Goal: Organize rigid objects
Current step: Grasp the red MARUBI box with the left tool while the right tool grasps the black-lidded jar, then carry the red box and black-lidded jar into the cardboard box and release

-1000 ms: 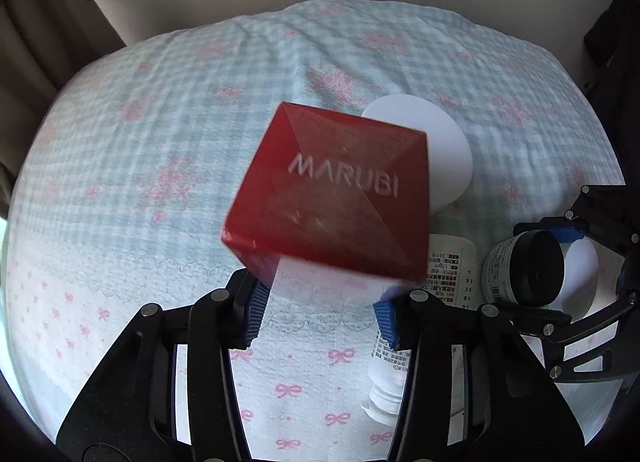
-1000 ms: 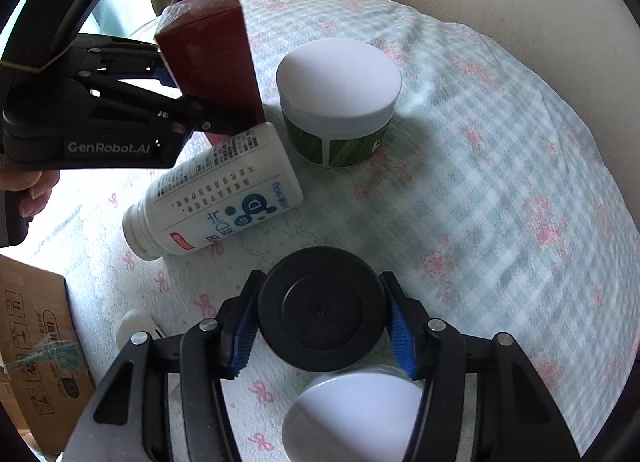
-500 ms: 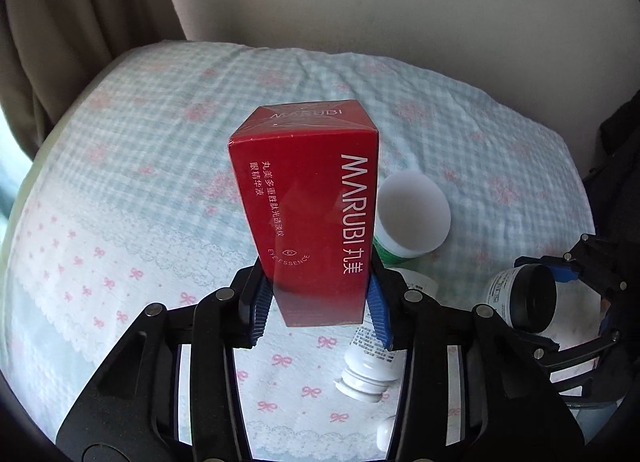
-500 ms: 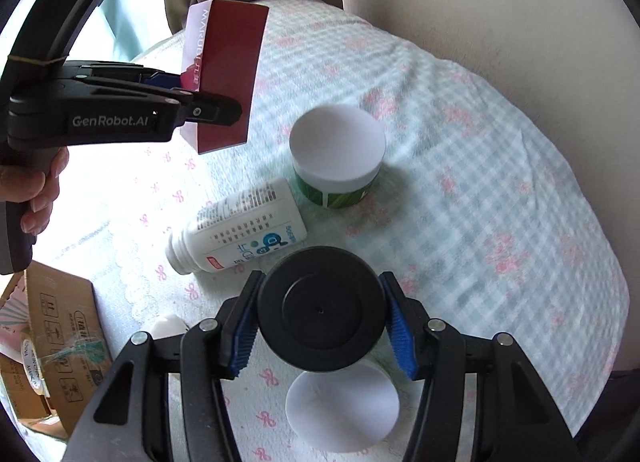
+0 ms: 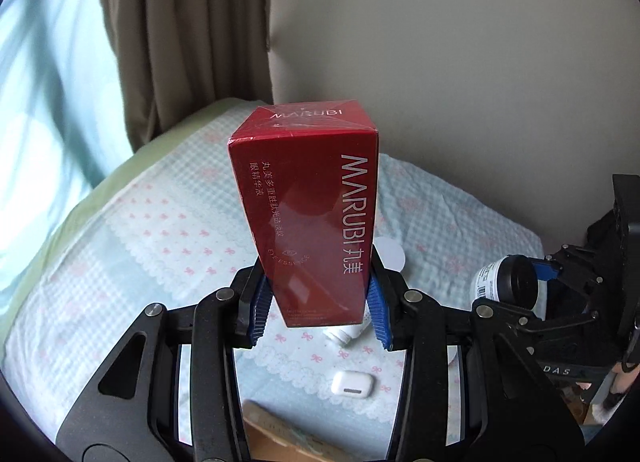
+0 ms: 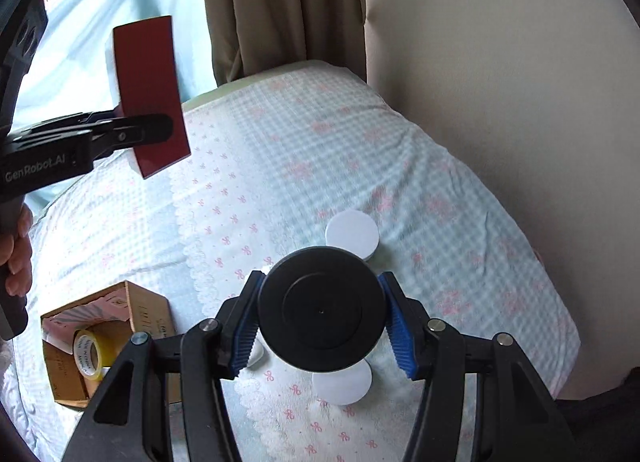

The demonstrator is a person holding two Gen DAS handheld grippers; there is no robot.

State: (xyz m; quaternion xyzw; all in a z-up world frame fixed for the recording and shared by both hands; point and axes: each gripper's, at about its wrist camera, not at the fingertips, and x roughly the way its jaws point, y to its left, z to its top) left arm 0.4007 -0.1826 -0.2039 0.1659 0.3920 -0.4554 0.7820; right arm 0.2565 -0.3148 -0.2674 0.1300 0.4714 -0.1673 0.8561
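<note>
My left gripper (image 5: 318, 304) is shut on a red MARUBI box (image 5: 308, 206) and holds it upright, high above the bed; the box also shows in the right wrist view (image 6: 150, 98). My right gripper (image 6: 322, 326) is shut on a black-lidded jar (image 6: 322, 310), which also shows in the left wrist view (image 5: 508, 282), lifted above the bed. On the bed below lie a white-lidded jar (image 6: 352, 236), a second white lid (image 6: 342, 384) and a white bottle (image 5: 344, 334), mostly hidden behind the box.
A white earbud case (image 5: 352, 386) lies on the checked bedspread (image 6: 340, 150). An open cardboard box (image 6: 148, 310) with a roll of yellow tape (image 6: 90, 352) sits at the bed's near left. Curtains (image 6: 280, 2) and a wall (image 6: 500, 42) stand behind the bed.
Both grippers have risen well above the bed with their objects. The red box has turned from tilted to upright. The items on the bed look smaller and farther away.
</note>
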